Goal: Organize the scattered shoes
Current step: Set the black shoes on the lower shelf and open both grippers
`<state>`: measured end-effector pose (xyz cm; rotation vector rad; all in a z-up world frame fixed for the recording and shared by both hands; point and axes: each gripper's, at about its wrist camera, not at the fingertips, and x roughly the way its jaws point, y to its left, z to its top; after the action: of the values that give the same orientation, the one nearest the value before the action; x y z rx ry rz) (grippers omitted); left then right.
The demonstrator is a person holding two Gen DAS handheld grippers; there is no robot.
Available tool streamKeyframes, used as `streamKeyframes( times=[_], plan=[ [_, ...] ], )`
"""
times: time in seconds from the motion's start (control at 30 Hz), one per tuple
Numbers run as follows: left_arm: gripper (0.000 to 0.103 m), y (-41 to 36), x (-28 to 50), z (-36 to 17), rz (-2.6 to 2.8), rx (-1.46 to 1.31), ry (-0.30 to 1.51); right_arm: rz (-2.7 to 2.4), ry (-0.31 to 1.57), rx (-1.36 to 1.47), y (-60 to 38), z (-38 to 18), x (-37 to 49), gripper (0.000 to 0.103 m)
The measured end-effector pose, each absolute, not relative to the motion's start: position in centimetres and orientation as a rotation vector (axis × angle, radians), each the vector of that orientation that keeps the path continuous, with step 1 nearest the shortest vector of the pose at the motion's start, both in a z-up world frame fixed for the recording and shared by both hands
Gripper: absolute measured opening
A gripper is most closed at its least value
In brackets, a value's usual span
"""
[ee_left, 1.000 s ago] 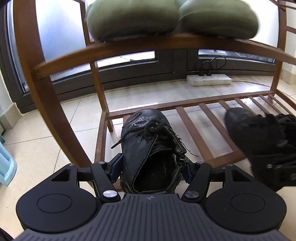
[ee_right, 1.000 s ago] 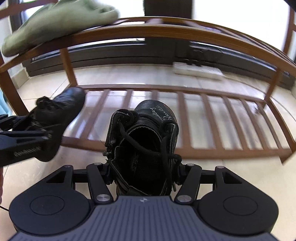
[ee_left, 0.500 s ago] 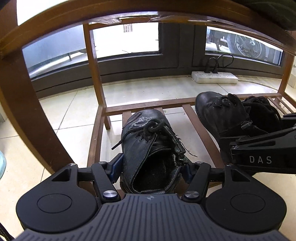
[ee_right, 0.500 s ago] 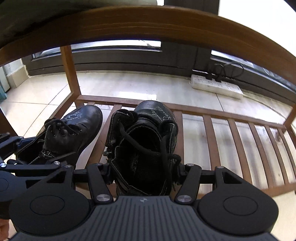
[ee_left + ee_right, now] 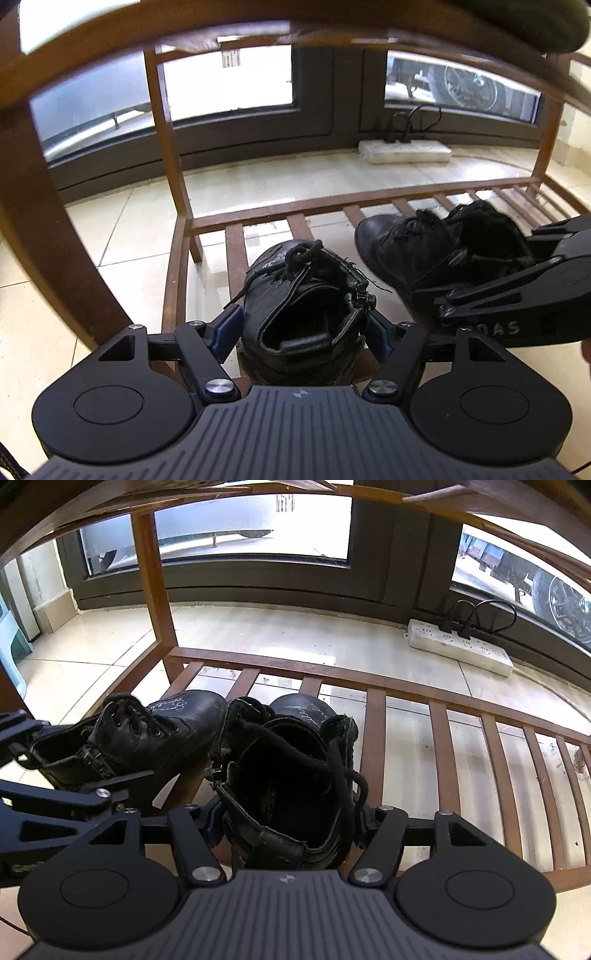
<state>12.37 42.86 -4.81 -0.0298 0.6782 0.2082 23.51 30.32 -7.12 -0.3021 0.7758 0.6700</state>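
- Now the left gripper (image 5: 303, 328) has just been opening its jaws; a worn black leather lace-up boot (image 5: 303, 306) sits between them, and the blue pad on the left side shows a sliver of gap, so the grip looks released or nearly so.
- Likewise the right gripper (image 5: 288, 819) has just been opening around the second black leather boot (image 5: 291, 771); whether its pads still touch the ankle collar I cannot tell for certain.
- Both boots rest side by side, toes pointing to the far side, on the slatted lower shelf of the brown wooden shoe rack (image 5: 447, 738), at its left end; their toes look close to touching.
- Beyond the rack lie pale floor tiles, a white power strip (image 5: 461, 646) with black plugs, and a dark-framed window.
- Risks, as I judge them: each heel sits on the near rail, so pulling back with a pad still rubbing the collar could drag a boot off the near edge.
- Loose laces could snag a finger on withdrawal and tip the boot sideways into its neighbour.
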Motion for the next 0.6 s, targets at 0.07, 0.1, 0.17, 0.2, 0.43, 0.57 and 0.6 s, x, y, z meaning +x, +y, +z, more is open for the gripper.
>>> streamKeyframes(
  times=[0.07,0.1,0.17,0.2,0.43,0.57,0.6],
  plan=[
    [0.080,42.4,11.8,-4.7,0.190,-0.010,0.680,0.671,0.773,-0.305,30.1,-7.1,23.2,0.070],
    [0.082,42.2,11.4,-4.5,0.187,-0.009,0.676,0.670,0.773,-0.303,29.9,-7.1,23.0,0.070],
    [0.085,41.8,10.6,-4.2,0.182,-0.012,0.661,0.668,0.773,-0.297,29.6,-7.0,22.8,0.070],
    [0.085,41.7,10.3,-4.1,0.183,-0.011,0.657,0.666,0.772,-0.295,29.5,-7.0,22.7,0.070],
    [0.086,40.9,7.9,-3.6,0.166,-0.018,0.667,0.666,0.790,-0.267,30.6,-6.7,22.6,0.068],
    [0.086,41.1,6.9,-3.9,0.156,-0.016,0.683,0.689,0.795,-0.273,31.8,-6.8,22.0,0.069],
    [0.086,41.1,6.8,-4.0,0.154,-0.012,0.686,0.692,0.793,-0.281,32.1,-6.9,21.8,0.069]
  ],
)
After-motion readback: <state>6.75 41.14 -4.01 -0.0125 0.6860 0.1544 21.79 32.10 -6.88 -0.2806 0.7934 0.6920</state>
